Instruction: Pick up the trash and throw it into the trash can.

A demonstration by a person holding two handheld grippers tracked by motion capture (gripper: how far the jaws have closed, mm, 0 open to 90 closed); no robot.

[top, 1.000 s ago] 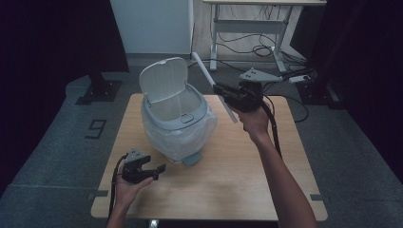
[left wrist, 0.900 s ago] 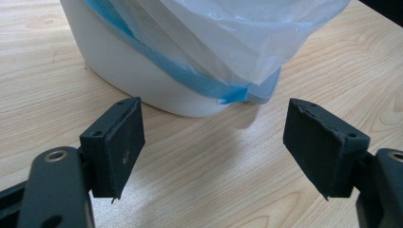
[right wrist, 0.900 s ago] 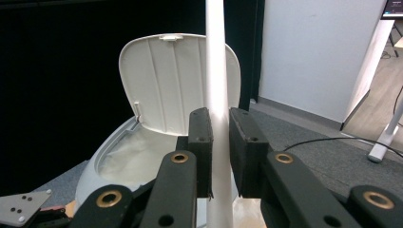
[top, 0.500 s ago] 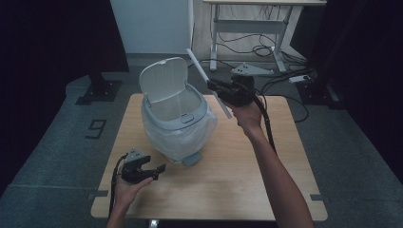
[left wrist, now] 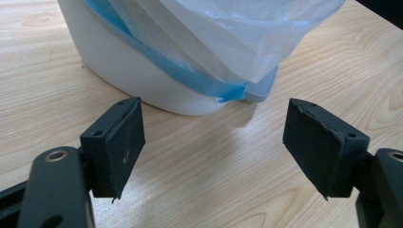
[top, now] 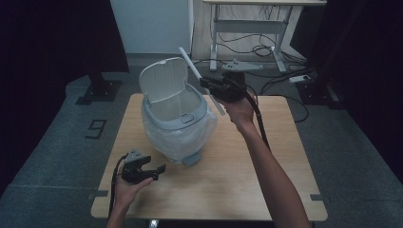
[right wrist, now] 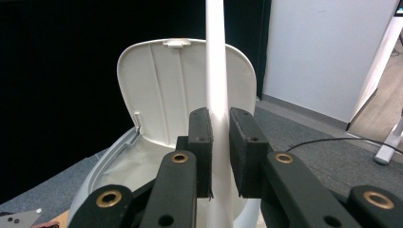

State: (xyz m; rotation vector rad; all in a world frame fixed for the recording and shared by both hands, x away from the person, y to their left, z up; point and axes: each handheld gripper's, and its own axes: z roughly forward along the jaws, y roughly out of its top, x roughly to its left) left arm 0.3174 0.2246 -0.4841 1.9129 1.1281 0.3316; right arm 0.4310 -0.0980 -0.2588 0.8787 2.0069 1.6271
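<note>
A white pedal bin [top: 178, 124] stands on the wooden table [top: 266, 175] with its lid [top: 163, 82] raised and a clear plastic liner [top: 190, 137] draped over its rim. My right gripper [top: 205, 86] hovers just right of the bin's opening, shut on a long white strip [top: 189, 61] that slants up to the left. In the right gripper view the strip [right wrist: 216, 57] rises between the jaws of this gripper [right wrist: 219, 142], with the lid [right wrist: 161, 90] behind it. My left gripper [top: 158, 172] rests open near the table's front left. It [left wrist: 214, 137] faces the bin's base [left wrist: 133, 76] and grey pedal [left wrist: 263, 86].
A desk frame [top: 247, 33] with cables [top: 256, 50] stands on the floor beyond the table. A power strip [top: 303, 78] lies at the back right. A floor mark shaped like a 9 [top: 96, 127] is at the left. Dark curtains close both sides.
My right gripper has carried the white strip to the left, closer to the bin's opening. The left gripper has stayed where it was.
</note>
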